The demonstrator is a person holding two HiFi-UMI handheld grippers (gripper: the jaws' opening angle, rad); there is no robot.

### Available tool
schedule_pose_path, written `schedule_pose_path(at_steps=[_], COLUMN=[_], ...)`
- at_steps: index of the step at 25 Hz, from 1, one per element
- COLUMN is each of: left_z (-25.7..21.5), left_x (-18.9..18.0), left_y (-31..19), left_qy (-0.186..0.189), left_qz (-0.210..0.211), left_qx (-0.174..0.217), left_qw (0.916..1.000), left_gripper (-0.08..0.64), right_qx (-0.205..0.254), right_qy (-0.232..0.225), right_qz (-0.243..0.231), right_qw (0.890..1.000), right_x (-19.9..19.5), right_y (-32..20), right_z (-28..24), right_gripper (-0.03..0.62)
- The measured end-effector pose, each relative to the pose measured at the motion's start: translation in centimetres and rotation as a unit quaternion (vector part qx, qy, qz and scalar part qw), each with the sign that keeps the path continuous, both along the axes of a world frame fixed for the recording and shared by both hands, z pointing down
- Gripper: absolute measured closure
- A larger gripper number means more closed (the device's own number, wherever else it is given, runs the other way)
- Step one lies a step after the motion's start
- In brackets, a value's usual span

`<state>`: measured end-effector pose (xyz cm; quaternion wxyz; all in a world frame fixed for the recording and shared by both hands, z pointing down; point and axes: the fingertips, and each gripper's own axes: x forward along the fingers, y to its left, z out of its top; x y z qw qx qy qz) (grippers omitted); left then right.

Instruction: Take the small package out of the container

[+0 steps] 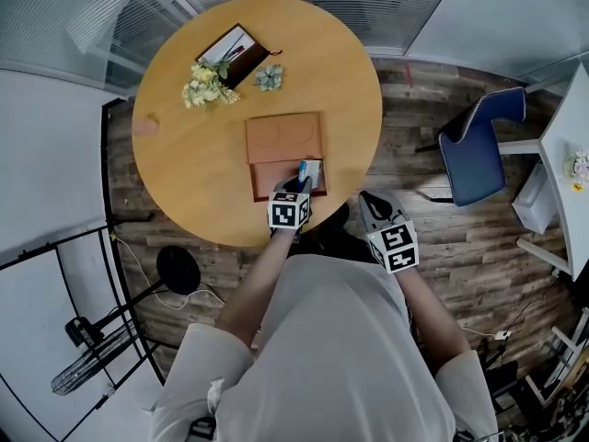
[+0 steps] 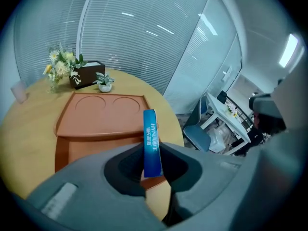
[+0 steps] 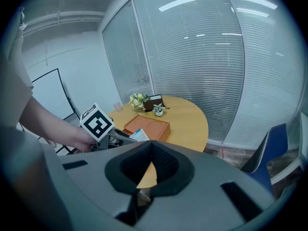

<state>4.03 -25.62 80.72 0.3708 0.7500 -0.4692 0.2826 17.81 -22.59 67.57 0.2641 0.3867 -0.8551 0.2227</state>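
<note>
An orange-brown container (image 1: 283, 139) lies open on the round wooden table (image 1: 184, 168), its lid folded back; it also shows in the left gripper view (image 2: 96, 117) and the right gripper view (image 3: 149, 125). A slim blue small package (image 2: 151, 146) stands upright between the jaws of my left gripper (image 2: 151, 154), which is shut on it. From the head camera, that package (image 1: 303, 170) and my left gripper (image 1: 300, 182) are over the container's near right corner. My right gripper (image 1: 370, 201) hangs off the table's near edge, shut with nothing in it (image 3: 147, 146).
At the table's far side stand a vase of flowers (image 1: 206, 87), a dark box (image 1: 234, 53) and a small potted plant (image 1: 269, 78). A pink cup (image 1: 144, 125) sits at the left rim. A blue chair (image 1: 479, 150) and a white desk (image 1: 566, 145) are to the right.
</note>
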Motion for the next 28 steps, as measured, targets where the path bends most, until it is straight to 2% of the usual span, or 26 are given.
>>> schedule_pose_path(at_steps=[4, 14, 21, 28], left_z=[-1.3, -5.4, -11.3, -17.0], left_x=[-0.3, -2.9, -5.7, -9.3], left_y=[0.2, 0.8, 2.7, 5.8], left_qy=[-0.005, 0.007, 0.032, 0.038], left_qz=[0.005, -0.022, -0.042, -0.045], left_qx=[0.011, 0.048, 0.106, 0.168], left_qw=[0.9999, 0.9986, 0.9930, 0.9840], left_gripper=[0.482, 0.482, 0.482, 0.482], right_qx=[0.007, 0.026, 0.053, 0.097], right_qy=[-0.008, -0.017, -0.019, -0.003], right_qz=[0.003, -0.017, -0.024, -0.021], right_qw=[1.000, 0.999, 0.998, 0.995], right_x=[-0.1, -2.2, -4.5, -7.0], right_y=[-0.3, -0.1, 0.7, 2.6], right_z=[-0.5, -1.6, -3.9, -7.4], right_gripper=[0.591, 0.591, 0.591, 0.591])
